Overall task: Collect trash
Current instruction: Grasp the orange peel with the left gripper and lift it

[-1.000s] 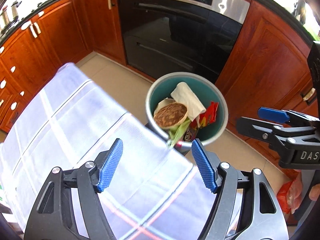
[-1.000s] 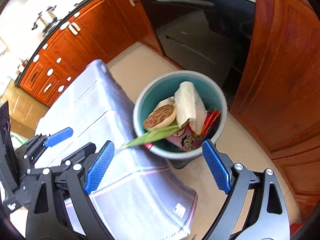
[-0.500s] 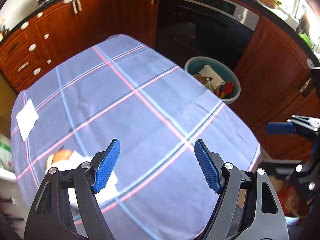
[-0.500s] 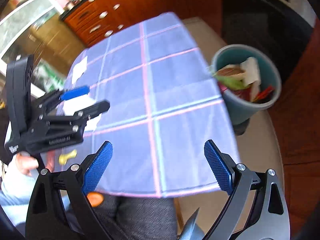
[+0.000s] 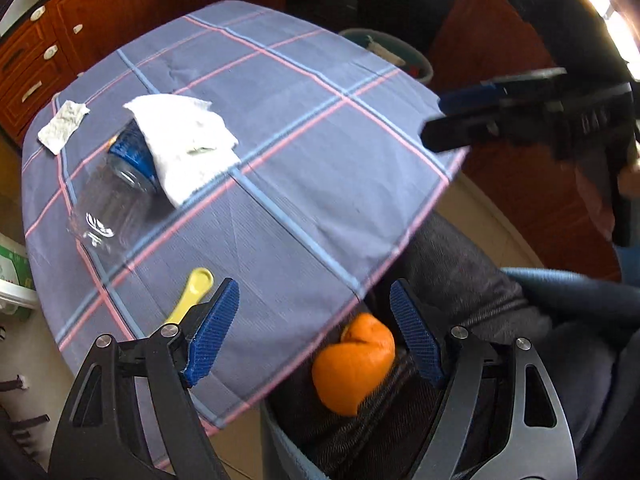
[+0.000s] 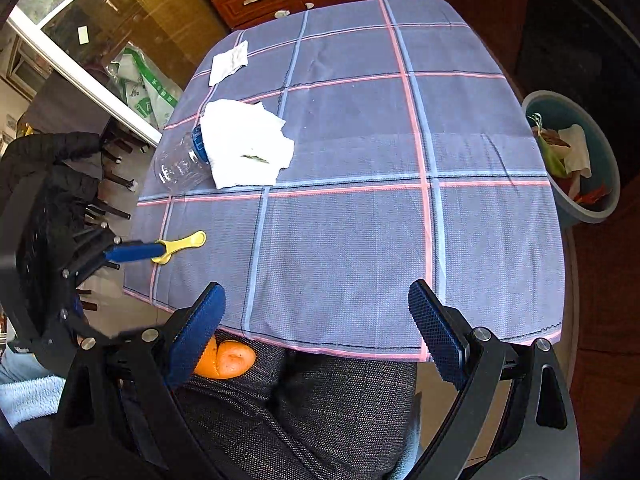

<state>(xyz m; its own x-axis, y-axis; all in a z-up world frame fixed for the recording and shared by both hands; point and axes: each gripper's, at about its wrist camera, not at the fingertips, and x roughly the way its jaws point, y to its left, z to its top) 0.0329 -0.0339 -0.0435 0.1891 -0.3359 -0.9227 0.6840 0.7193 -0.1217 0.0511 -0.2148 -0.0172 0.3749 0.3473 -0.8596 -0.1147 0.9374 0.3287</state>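
Left wrist view has the left gripper (image 5: pixel 314 332) hanging over the near edge of the table (image 5: pixel 320 152), which is covered in a blue-grey plaid cloth. Its jaws are spread wide and have just been opening a bit more, nothing pinched between them. Right below, off the table edge, a piece of orange peel (image 5: pixel 354 368) sits on a dark grey fabric seat (image 5: pixel 460 276), just beside the right-hand pad.

On the cloth there's a clear plastic bottle (image 5: pixel 114 196) lying on its side with a blue cap, a crumpled white paper towel (image 5: pixel 188 144) draped over its cap end, a smaller bit of tissue (image 5: pixel 64 126) near the far left corner, and a yellow plastic spoon (image 5: pixel 190 294) just beside the left pad.

From the right wrist view, the right gripper (image 6: pixel 316 334) is also over the near edge, jaws wide apart and empty. The teal trash bin (image 6: pixel 600 184) stands on the floor off the table's far right side, already holding wrappers and paper. The peel peeks out behind the left pad there.
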